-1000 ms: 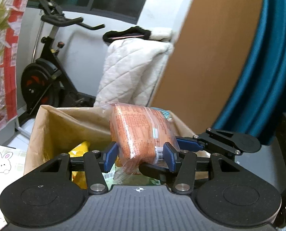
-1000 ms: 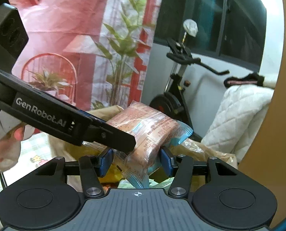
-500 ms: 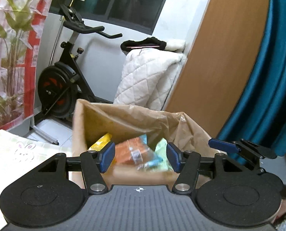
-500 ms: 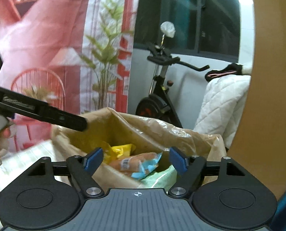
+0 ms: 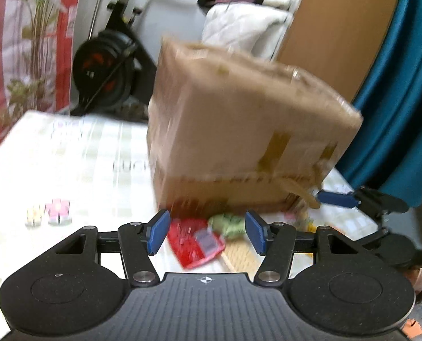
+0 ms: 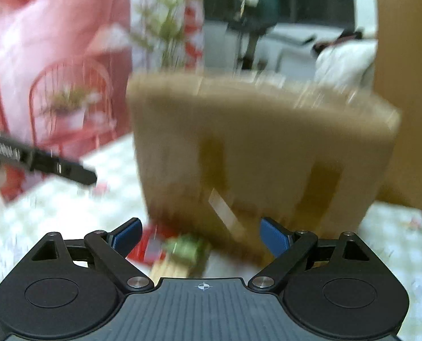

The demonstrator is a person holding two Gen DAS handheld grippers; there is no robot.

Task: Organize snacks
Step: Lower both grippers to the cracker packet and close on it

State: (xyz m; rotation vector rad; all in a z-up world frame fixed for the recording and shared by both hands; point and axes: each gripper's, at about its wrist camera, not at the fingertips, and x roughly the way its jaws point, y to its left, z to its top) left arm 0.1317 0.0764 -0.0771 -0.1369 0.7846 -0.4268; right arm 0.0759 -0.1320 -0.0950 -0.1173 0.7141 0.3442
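Note:
A brown cardboard box (image 5: 239, 130) stands on the table; it also shows, blurred, in the right wrist view (image 6: 262, 147). In front of its base lie a red snack packet (image 5: 194, 241) and a green snack packet (image 5: 228, 224); the right wrist view shows the red packet (image 6: 150, 244) and the green packet (image 6: 186, 248) too. My left gripper (image 5: 206, 234) is open and empty, just above and short of these packets. My right gripper (image 6: 199, 236) is open and empty, low in front of the box. The right gripper's finger (image 5: 336, 199) shows at the box's right corner. The box's inside is hidden.
The table has a pale checked cloth (image 5: 68, 156) with small flower prints. An exercise bike (image 5: 108, 62), a white quilted chair (image 5: 245, 25), a brown door (image 5: 339, 22) and a teal curtain (image 5: 404, 85) stand behind. The left gripper's body (image 6: 40, 162) reaches in from the left.
Both grippers let go of the orange snack packet into the box, opened, and dropped down from above the box rim to table height in front of it. The views are motion-blurred.

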